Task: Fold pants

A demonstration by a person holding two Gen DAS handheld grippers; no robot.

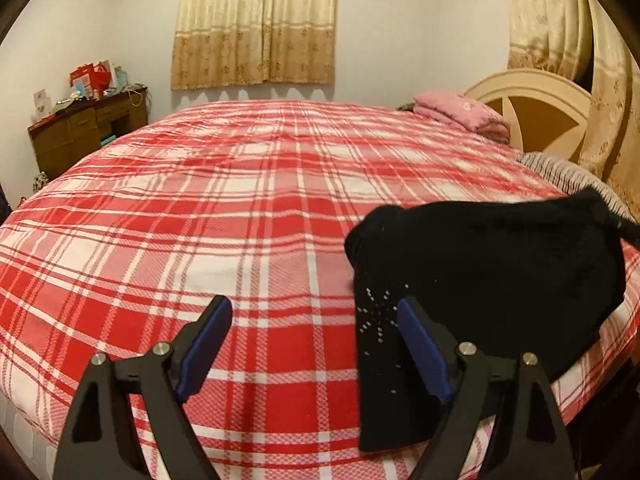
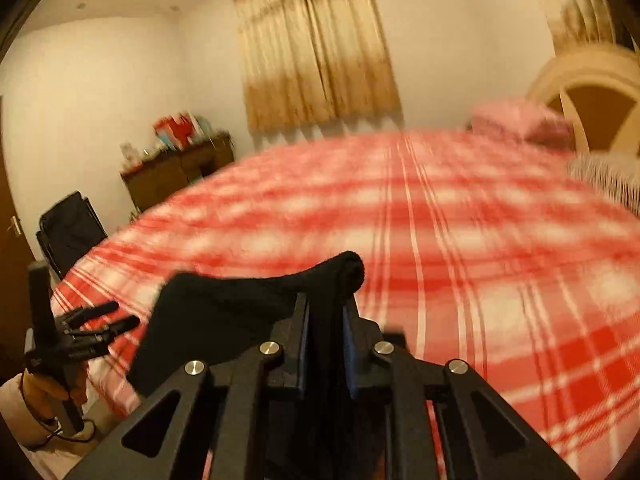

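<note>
Black pants point(image 1: 488, 264) with small white dots hang lifted over the near right part of the red plaid bed point(image 1: 248, 200). My left gripper point(image 1: 316, 320) is open and empty, its right finger just in front of the pants' lower edge. My right gripper point(image 2: 326, 308) is shut on a bunched fold of the pants point(image 2: 224, 312), holding it above the bed point(image 2: 440, 240). The right wrist view is motion-blurred. The left gripper point(image 2: 108, 320) shows at its far left, held in a hand.
A folded pink blanket point(image 1: 460, 114) lies by the cream headboard point(image 1: 536, 108) at the far right. A wooden dresser point(image 1: 88, 128) with clutter stands far left. A black chair point(image 2: 68, 228) is beside the bed. Curtains point(image 1: 256, 24) hang on the back wall.
</note>
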